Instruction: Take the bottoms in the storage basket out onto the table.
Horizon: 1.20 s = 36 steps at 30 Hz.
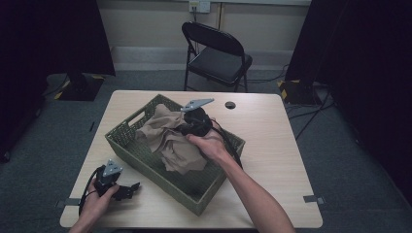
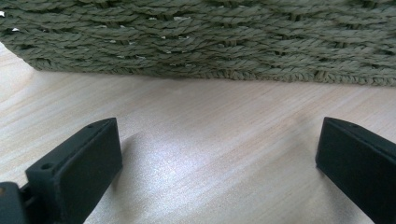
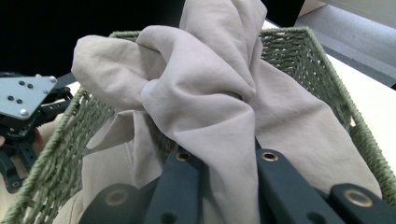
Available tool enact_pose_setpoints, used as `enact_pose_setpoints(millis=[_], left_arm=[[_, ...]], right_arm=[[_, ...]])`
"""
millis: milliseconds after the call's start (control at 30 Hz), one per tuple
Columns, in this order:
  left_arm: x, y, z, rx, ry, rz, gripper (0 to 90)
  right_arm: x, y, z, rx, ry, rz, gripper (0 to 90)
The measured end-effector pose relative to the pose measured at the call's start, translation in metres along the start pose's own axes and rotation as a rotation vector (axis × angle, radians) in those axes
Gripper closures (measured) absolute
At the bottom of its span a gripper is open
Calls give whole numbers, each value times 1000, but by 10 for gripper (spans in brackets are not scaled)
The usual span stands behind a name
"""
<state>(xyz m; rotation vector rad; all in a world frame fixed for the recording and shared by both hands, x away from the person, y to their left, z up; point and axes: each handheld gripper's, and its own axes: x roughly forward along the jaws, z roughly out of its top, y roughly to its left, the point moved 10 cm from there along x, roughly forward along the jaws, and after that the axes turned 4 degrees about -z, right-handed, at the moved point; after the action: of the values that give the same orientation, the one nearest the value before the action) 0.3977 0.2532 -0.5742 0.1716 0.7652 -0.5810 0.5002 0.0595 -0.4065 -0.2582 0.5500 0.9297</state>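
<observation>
Beige cloth [image 3: 205,107] pinched between right gripper [image 3: 224,163] jaws — over woven basket [image 3: 322,70]

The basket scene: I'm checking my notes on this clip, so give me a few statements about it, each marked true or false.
1. The right tongs are shut on the beige cloth. True.
2. The cloth lies on the bare table. False: it sits in the green woven basket.
3. The left tongs stand open over the tabletop. True.
4. The left tongs hold the basket's wall. False: nothing is between them.
5. A black folding chair stands beyond the table. True.
</observation>
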Motion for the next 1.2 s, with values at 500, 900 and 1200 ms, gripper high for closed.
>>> enact_pose_setpoints(millis=[500,900,1200], left_arm=[[0,0,0,0,0,0,0],[0,0,0,0,0,0,0],[0,0,0,0,0,0,0]], right_arm=[[-24,4,26,5,-68,8,844],[-45,2,46,1,-107,13,844],[-65,-4,66,5,-149,4,844]])
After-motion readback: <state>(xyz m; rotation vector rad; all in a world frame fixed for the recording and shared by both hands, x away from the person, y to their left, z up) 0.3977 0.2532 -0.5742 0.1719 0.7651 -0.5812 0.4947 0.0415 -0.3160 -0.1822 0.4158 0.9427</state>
